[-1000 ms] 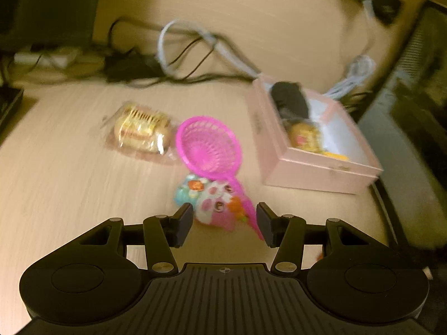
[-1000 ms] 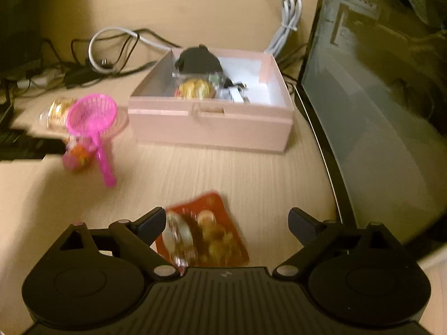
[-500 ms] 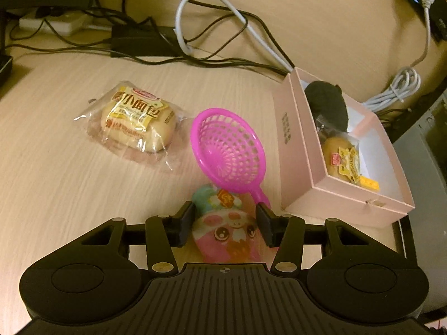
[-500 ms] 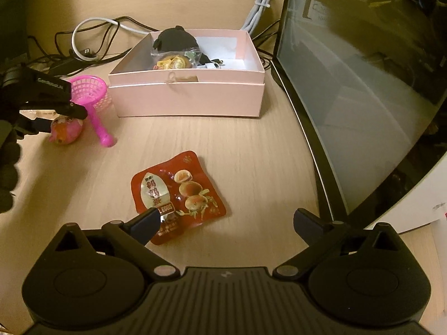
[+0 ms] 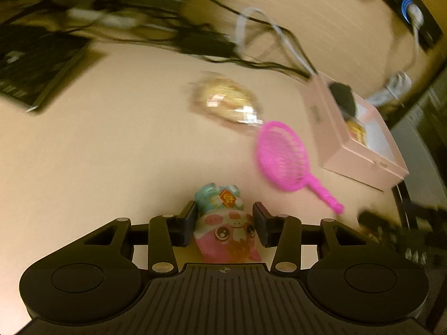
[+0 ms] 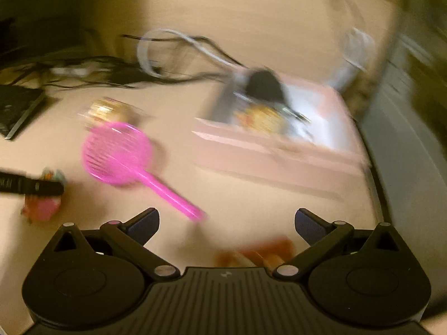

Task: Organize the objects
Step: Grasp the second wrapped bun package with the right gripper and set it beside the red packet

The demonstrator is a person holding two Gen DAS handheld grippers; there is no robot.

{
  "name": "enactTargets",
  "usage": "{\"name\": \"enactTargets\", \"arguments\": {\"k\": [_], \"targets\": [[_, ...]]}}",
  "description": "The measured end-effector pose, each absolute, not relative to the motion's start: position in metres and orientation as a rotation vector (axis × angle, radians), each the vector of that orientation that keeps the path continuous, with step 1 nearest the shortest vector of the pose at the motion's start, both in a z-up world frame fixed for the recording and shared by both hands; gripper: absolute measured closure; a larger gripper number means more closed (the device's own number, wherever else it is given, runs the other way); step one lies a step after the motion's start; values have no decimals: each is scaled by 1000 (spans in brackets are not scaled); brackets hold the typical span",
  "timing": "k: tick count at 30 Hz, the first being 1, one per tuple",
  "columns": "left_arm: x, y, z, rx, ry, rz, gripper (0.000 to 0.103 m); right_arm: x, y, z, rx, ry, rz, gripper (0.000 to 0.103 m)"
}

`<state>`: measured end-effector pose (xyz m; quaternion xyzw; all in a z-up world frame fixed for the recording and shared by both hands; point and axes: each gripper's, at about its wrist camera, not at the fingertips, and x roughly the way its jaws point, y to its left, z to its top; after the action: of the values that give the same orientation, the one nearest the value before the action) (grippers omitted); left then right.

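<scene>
Pink cardboard, that's the landmark: the open pink box (image 5: 360,150) sits on the pale wooden desk (image 5: 111,153), and everything is placed from it. Just beside its near long wall lies the magenta plastic strainer (image 5: 282,157), handle pointing away from the box toward the cameras. Beyond the strainer, a little farther from the box, is a wrapped bread bun (image 5: 227,102), badly blurred. Inside the box a black object (image 5: 343,97) fills the far end, with a yellowish wrapped snack (image 5: 356,131) next to it.

Now the left gripper (image 5: 225,224): its jaws have just been closing, and the small pig-faced toy packet (image 5: 223,223), pink with a teal top, sits right between them, well out from the box on the strainer's side. Both pads look to be against its sides, so it reads as pinched, and the right wrist view shows that packet clamped in a dark finger at the left edge.

The right gripper (image 6: 226,223) has just been opening and stands spread wide, nothing between the pads. A red snack pouch (image 6: 257,255) lies below them, in front of the box's near wall, smeared by motion. Behind the box, tangled cables (image 5: 195,39) trail along the desk.
</scene>
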<state>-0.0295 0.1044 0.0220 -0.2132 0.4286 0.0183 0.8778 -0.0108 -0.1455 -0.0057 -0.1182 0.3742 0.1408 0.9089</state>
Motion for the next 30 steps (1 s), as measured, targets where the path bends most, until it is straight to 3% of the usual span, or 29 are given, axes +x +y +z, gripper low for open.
{"name": "enactTargets", "arguments": {"k": [7, 16, 17, 18, 19, 20, 30], "targets": [[-70, 147, 30, -517, 855, 110, 56, 44, -37, 11, -289, 740, 529, 0], [-97, 172, 32, -547, 847, 138, 56, 116, 59, -40, -476, 823, 562, 1], [-97, 174, 32, -548, 848, 142, 56, 118, 60, -42, -480, 833, 568, 16], [-97, 174, 31, -549, 850, 146, 56, 119, 62, -43, -480, 847, 584, 23], [-96, 174, 30, -550, 853, 147, 56, 120, 61, -41, -460, 853, 605, 41], [-97, 175, 30, -550, 856, 146, 56, 121, 60, -39, -455, 862, 608, 46], [-65, 135, 28, -492, 895, 12, 56, 85, -14, 25, -364, 720, 537, 50]]}}
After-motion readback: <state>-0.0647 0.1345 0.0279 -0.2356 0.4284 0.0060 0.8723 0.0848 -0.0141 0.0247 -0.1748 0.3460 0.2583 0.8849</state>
